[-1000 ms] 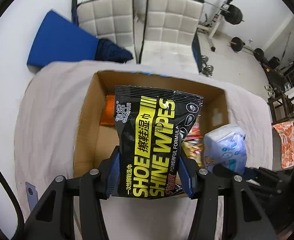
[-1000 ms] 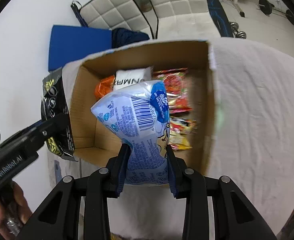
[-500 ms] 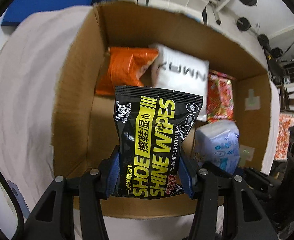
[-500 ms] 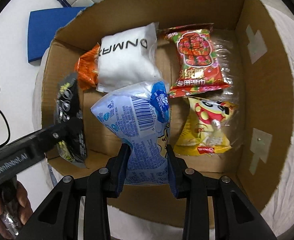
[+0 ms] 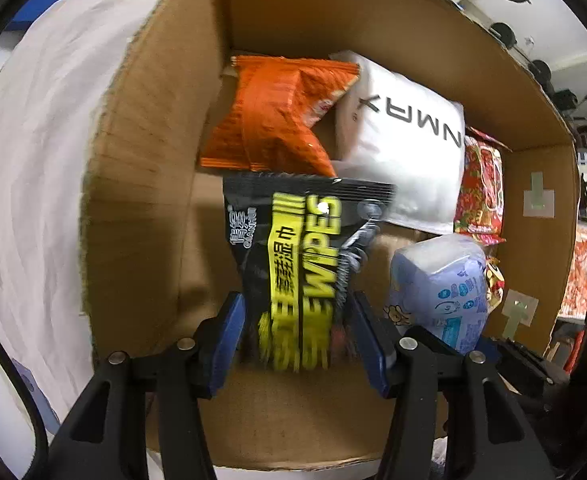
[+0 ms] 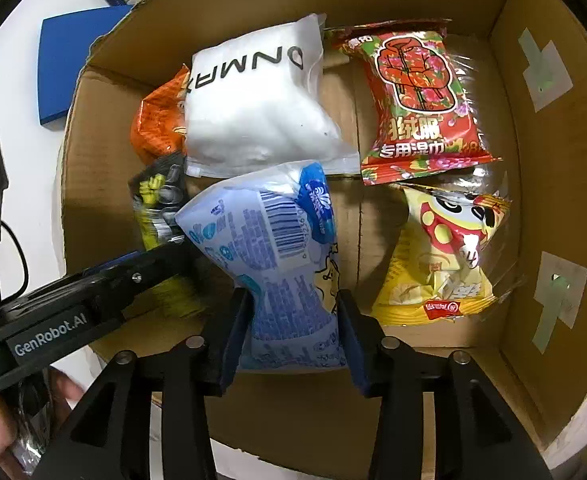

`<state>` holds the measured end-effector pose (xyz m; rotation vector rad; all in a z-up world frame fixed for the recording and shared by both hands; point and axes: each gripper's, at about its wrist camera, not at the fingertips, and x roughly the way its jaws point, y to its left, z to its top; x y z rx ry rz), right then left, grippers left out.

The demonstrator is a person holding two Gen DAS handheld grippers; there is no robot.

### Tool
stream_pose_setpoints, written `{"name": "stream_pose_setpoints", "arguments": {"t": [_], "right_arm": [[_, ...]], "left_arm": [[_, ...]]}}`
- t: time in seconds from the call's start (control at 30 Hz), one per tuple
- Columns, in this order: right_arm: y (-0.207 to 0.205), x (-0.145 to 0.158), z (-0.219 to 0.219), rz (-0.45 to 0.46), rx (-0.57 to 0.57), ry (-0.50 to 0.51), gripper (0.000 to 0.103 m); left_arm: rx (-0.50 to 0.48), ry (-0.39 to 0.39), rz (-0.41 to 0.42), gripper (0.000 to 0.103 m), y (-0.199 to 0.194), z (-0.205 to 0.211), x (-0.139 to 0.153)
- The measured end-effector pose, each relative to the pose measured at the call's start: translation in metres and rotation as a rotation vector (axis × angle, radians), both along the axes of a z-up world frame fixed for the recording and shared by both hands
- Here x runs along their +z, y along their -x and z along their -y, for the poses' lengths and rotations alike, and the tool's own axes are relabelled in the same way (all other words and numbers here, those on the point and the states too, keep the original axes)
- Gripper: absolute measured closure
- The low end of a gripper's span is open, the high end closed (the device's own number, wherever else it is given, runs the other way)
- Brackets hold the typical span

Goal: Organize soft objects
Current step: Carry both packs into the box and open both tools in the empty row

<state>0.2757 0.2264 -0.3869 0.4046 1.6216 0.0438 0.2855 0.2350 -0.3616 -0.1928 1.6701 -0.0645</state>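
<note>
So four packs already sit in the cardboard box (image 6: 553,208); left tool (image 5: 297,332) clamps the black wipes pack (image 5: 305,256), right tool (image 6: 293,332) clamps the blue tissue pack (image 6: 277,248), both down inside the box. Just the drop left, I'd say.

The black wipes pack (image 5: 301,264) is smeared by motion blur in the left wrist view; its lower lettering at 6 o'clock cannot be read, and whether the blue pads still touch it cannot be told. In the right wrist view the orange packet (image 6: 155,120) at 10 o'clock is mostly hidden behind the white pouch (image 6: 253,108). The cardboard box (image 6: 549,208) is cut off by the frame at 12 and 5 o'clock.
</note>
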Motion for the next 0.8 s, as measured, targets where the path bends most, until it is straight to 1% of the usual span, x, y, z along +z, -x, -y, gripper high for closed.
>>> {"name": "stream_pose_setpoints", "arguments": {"t": [0.13, 0.27, 0.37, 0.43, 0.5, 0.53, 0.57, 0.6, 0.7, 0.73, 0.8], "right_arm": [[-0.005, 0.001, -0.001, -0.007, 0.001, 0.007, 0.054], [-0.009, 0.005, -0.003, -0.005, 0.002, 0.022, 0.051], [-0.009, 0.011, -0.003, 0.009, 0.005, 0.032, 0.037], [-0.009, 0.018, -0.003, 0.026, 0.012, 0.050, 0.029], [-0.009, 0.024, -0.003, 0.038, 0.016, 0.068, 0.020], [-0.007, 0.029, 0.001, 0.045, 0.016, 0.076, 0.018], [-0.007, 0.034, 0.002, 0.053, 0.019, 0.096, 0.014], [-0.003, 0.037, 0.002, 0.057, 0.022, 0.112, 0.011], [0.003, 0.053, 0.007, 0.083, 0.024, 0.157, 0.011], [0.004, 0.058, 0.009, 0.091, 0.027, 0.179, 0.010], [0.008, 0.069, 0.011, 0.105, 0.033, 0.209, 0.001]], "left_arm": [[0.023, -0.006, 0.002, 0.052, 0.000, -0.003, 0.004], [0.003, -0.034, 0.014, 0.051, -0.002, -0.002, 0.009], [-0.016, -0.053, 0.028, 0.043, -0.001, 0.001, 0.014], [-0.019, -0.055, 0.042, 0.041, 0.000, 0.003, 0.019], [-0.019, -0.056, 0.062, 0.031, 0.002, 0.004, 0.026], [-0.017, -0.059, 0.076, 0.029, 0.002, 0.005, 0.030], [-0.014, -0.061, 0.093, 0.024, 0.002, 0.007, 0.035], [-0.014, -0.062, 0.106, 0.017, 0.004, 0.009, 0.039], [-0.036, -0.101, 0.153, 0.005, 0.007, 0.013, 0.052], [-0.046, -0.117, 0.167, 0.004, 0.008, 0.014, 0.056], [-0.063, -0.136, 0.192, 0.003, 0.011, 0.018, 0.064]]}}
